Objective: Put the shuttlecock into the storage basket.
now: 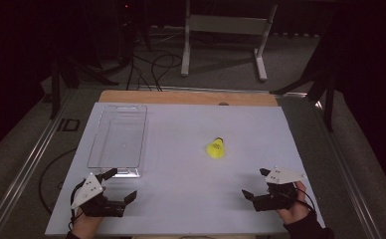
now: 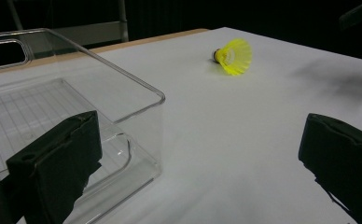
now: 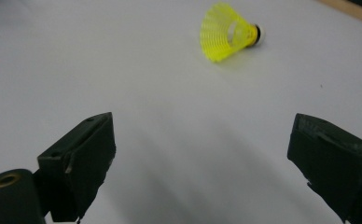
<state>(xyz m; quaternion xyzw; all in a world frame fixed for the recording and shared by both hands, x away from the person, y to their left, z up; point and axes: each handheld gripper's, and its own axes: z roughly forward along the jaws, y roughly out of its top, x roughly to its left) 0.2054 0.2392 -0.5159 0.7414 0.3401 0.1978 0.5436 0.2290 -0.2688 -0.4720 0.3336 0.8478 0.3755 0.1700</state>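
While both grippers idle with jaws wide and empty: shuttlecock (image 1: 216,148), on its side mid-tabletop, at eleven o'clock of right gripper (image 1: 257,184). Risk: light, may roll from a glancing jaw.

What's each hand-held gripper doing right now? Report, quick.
Left hand-held gripper: open, holding nothing, beside the clear bin.
Right hand-held gripper: open, holding nothing, short of the yellow shuttlecock.

Shuttlecock (image 1: 216,148): bright yellow mesh skirt, dark-banded cork tip. Lies on its side on white surface (image 1: 191,189), untouched. Well ahead of right hand-held gripper (image 1: 254,183), skirt opening facing it; farther ahead-right of left hand-held gripper (image 1: 121,184).
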